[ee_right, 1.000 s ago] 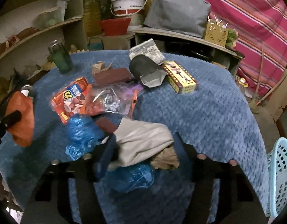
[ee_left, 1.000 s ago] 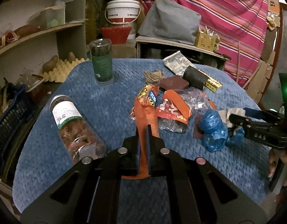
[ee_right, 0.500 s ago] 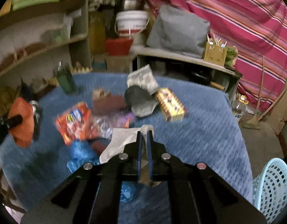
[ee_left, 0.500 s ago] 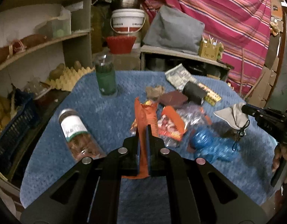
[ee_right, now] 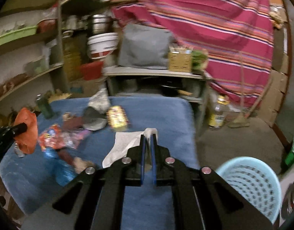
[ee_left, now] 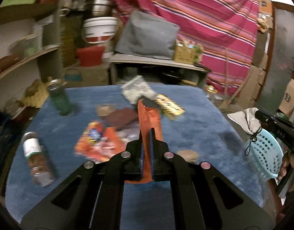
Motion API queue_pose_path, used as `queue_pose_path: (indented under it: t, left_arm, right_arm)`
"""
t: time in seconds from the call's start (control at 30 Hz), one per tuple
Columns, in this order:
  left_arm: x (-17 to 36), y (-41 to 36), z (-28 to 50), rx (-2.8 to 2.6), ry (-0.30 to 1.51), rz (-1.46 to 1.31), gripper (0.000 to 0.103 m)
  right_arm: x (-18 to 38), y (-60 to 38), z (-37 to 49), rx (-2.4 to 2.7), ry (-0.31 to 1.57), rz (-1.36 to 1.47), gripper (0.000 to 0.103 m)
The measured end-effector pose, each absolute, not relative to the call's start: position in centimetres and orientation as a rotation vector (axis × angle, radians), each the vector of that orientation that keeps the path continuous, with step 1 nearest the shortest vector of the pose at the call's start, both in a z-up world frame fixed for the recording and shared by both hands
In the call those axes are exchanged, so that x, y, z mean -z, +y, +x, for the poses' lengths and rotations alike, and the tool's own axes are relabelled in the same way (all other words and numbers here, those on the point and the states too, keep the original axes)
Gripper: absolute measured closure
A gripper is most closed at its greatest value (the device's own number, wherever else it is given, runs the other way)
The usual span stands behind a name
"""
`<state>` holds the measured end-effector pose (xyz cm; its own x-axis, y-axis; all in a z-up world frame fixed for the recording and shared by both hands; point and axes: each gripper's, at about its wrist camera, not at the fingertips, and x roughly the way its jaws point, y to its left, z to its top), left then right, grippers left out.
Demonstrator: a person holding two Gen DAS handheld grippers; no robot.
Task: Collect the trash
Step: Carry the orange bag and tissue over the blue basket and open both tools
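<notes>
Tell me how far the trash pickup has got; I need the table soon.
Nothing shows in the light blue basket yet. In hand: the left tool is shut on an orange wrapper, and the right tool is shut on a whitish cloth-like scrap, both lifted. Left on the blue table: snack packets, a blue bag, a yellow box and bottles.

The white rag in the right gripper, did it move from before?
Yes. The white rag left the trash pile on the blue table and went right; it now hangs in the right gripper above the blue basket.
</notes>
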<state>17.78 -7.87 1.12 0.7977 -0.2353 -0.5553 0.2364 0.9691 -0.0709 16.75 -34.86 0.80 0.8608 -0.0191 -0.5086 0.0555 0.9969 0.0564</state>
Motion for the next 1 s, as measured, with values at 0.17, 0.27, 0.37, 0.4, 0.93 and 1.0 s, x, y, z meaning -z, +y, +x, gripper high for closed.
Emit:
queue_pose_path:
  t: [0.17, 0.27, 0.37, 0.4, 0.93, 1.0]
  left_arm:
    - [-0.9, -14.8, 17.4, 0.349, 0.593, 0.031, 0.100]
    - [-0.5, -19.3, 17.2, 0.424, 0.592, 0.042, 0.100]
    - [-0.2, -24.1, 16.6, 0.496, 0.589, 0.069, 0.100]
    - [0.0, -25.9, 16.3, 0.521, 0.587, 0.081, 0.100]
    - [4.5, -42.1, 14.3, 0.727, 0.633, 0.189, 0.099]
    - [5.0, -43.2, 14.2, 0.727, 0.622, 0.218, 0.099]
  right_arm:
    - [0.1, -41.8, 13.9, 0.160, 0.538, 0.087, 0.097]
    - [0.8, -45.4, 12.2, 0.228, 0.545, 0.093, 0.097]
    - [1.5, -48.7, 10.6, 0.291, 0.555, 0.109, 0.097]
    - [1.8, -49.7, 10.0, 0.313, 0.557, 0.114, 0.097]
    - [4.1, -57.7, 5.7, 0.471, 0.593, 0.144, 0.097]
    - [4.4, -58.0, 5.7, 0.476, 0.598, 0.150, 0.097]
